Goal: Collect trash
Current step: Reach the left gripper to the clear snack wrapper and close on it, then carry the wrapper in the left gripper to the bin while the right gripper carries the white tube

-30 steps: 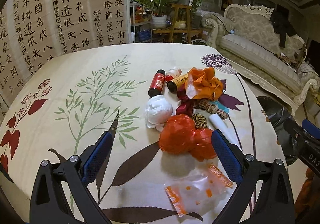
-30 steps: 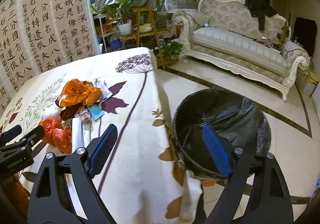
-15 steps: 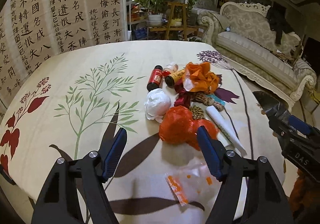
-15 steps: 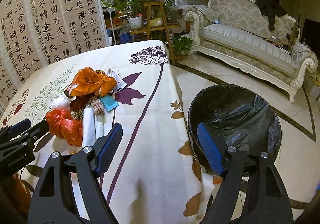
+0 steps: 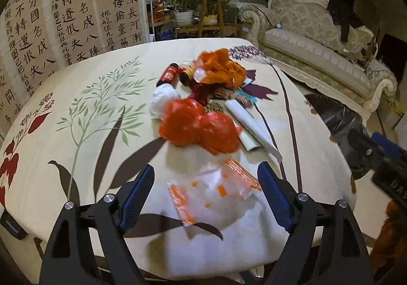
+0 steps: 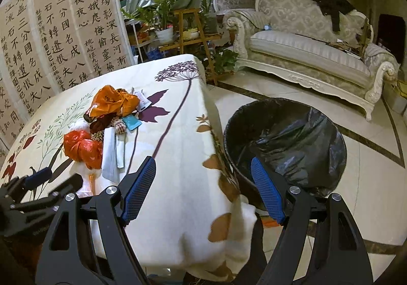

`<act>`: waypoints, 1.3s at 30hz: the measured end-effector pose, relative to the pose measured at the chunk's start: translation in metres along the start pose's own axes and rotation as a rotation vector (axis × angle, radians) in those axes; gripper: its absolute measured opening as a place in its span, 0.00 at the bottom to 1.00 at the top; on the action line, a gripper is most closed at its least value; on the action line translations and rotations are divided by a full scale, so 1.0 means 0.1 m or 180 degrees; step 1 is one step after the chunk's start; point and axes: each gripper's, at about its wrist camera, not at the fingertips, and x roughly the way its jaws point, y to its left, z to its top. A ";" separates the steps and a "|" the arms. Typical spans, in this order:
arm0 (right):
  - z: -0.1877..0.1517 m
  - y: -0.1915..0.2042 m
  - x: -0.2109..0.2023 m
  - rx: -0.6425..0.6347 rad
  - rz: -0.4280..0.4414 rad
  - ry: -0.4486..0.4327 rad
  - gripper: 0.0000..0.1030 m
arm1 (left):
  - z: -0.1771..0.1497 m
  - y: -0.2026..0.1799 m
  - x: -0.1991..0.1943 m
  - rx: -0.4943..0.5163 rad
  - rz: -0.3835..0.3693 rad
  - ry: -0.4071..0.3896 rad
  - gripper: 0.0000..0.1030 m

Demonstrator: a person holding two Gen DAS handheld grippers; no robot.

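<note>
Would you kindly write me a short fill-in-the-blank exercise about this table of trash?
1. The bin beside the table is lined with a ____ bag.
2. Both grippers, left and right, are ____.
3. Nearest the left gripper lies a clear ____.

Missing words: black; open; wrapper

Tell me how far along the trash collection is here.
Barely started. Done: nothing visibly; the bin shows only its black liner. In hand: nothing; left gripper is open over the clear wrapper, right gripper open between table and bin. Left: the wrapper and the whole pile, red bag included.
</note>
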 end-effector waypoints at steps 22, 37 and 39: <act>-0.12 0.02 0.01 0.0022 0.0050 0.0045 0.73 | -0.16 0.04 0.03 -0.0125 -0.0514 0.0056 0.26; 0.00 0.40 0.06 -0.0228 0.0180 0.0045 0.73 | -0.08 0.26 -0.20 -0.0256 -0.0591 -0.0180 0.14; 0.02 0.47 0.07 -0.0269 0.0210 0.0035 0.73 | -0.05 0.32 -0.22 -0.0288 -0.0556 -0.0215 0.14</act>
